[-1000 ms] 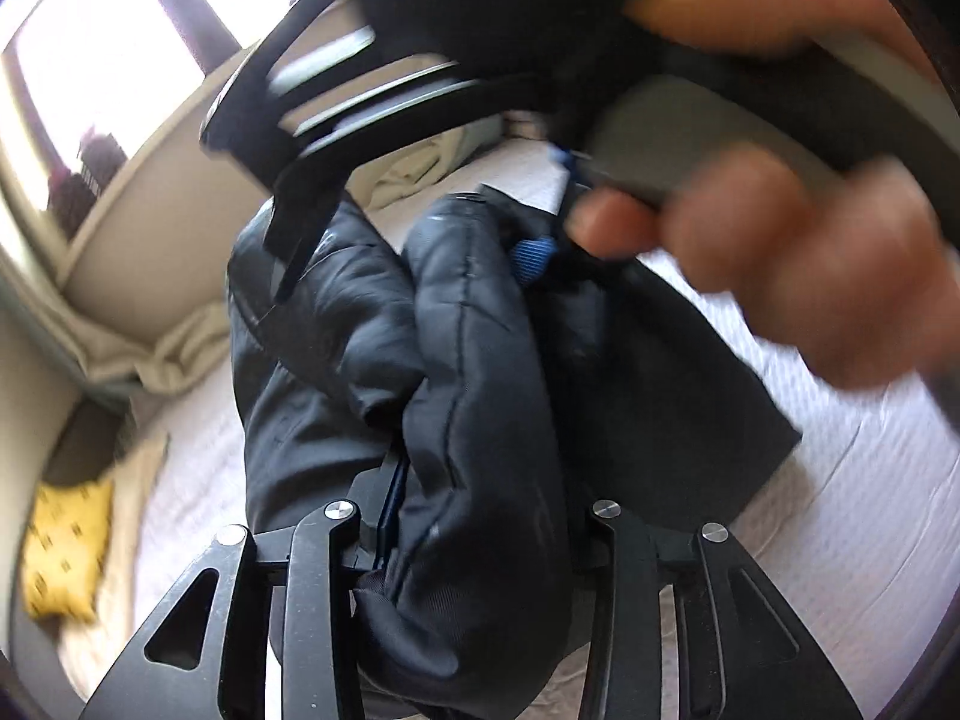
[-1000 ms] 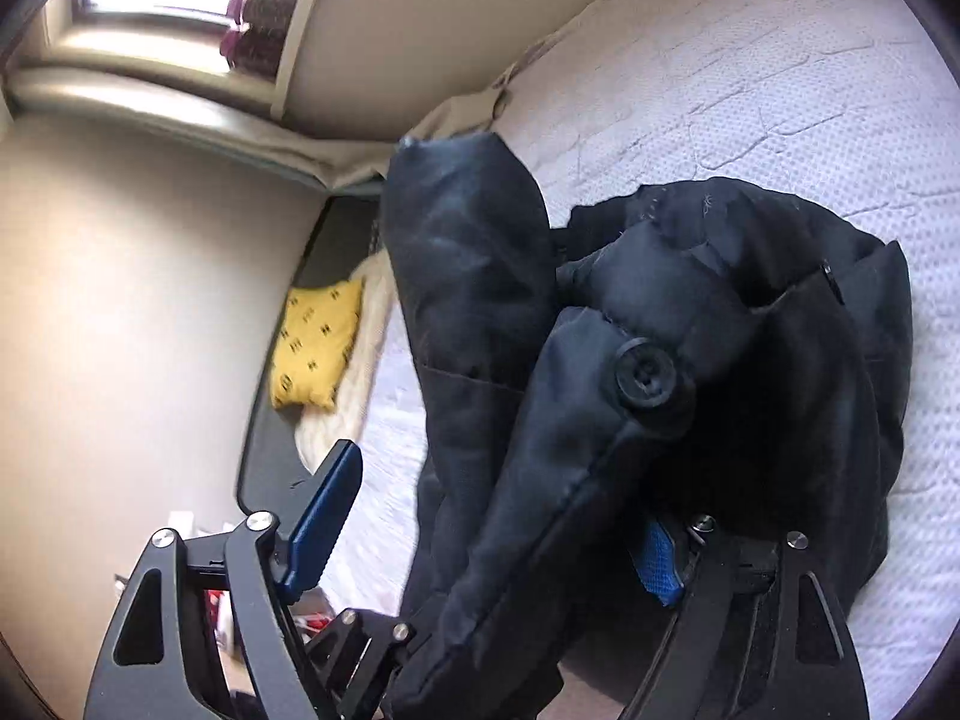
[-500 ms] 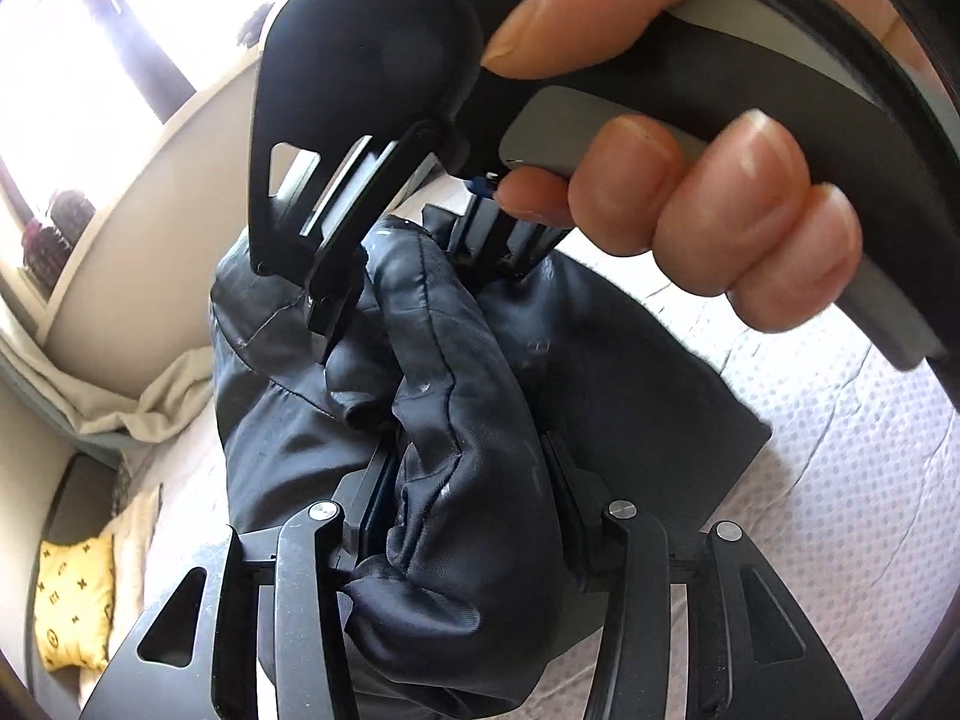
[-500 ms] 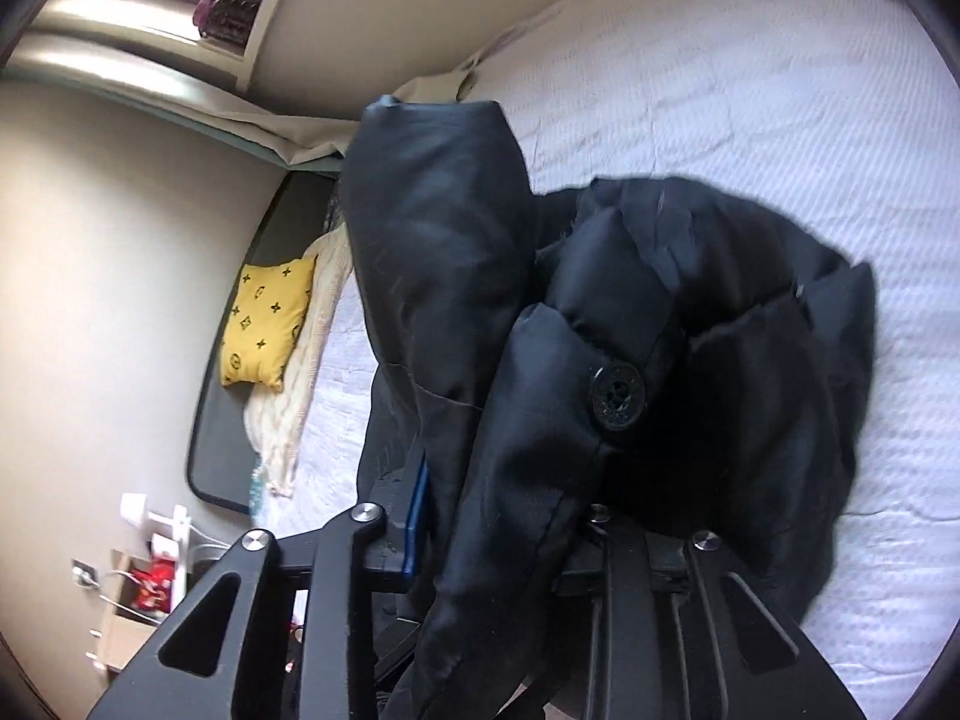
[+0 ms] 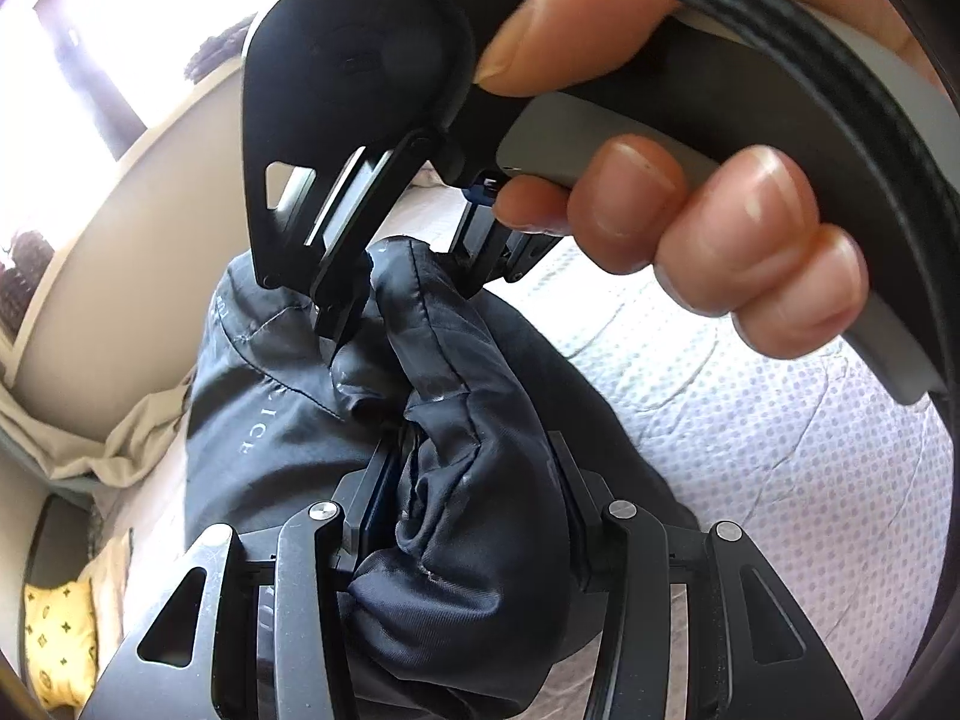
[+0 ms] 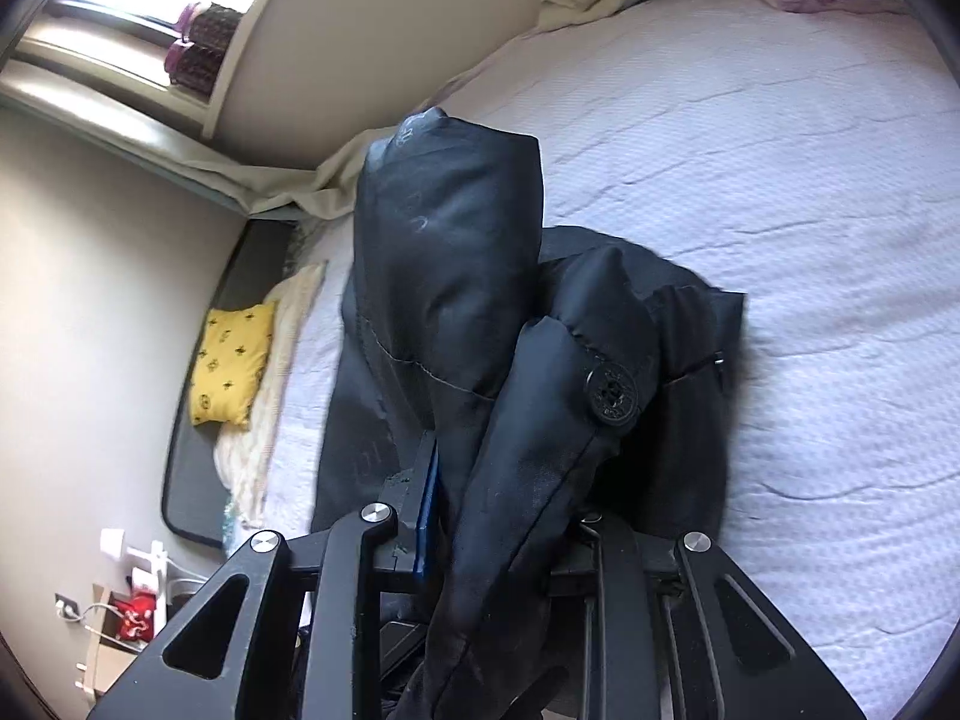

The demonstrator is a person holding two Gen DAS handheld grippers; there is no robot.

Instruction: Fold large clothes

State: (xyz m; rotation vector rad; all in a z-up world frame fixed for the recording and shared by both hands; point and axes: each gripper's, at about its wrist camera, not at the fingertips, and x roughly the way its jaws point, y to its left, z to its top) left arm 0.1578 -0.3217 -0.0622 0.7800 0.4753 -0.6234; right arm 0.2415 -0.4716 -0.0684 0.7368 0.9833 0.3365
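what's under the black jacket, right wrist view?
The white quilted bedspread shows all around the black jacket, so the jacket lies on it. The right gripper pinches a fold. Whatever sits directly beneath the bunched fabric is covered.

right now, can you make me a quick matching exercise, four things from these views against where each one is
Things:
1. black jacket
2. yellow cushion
3. big black button
4. right gripper

Places:
a. on the jacket's flap
b. bunched on the white bedspread
c. at the bed's far left edge
d. clamped on a jacket fold

Pairs: 1-b, 2-c, 3-a, 4-d
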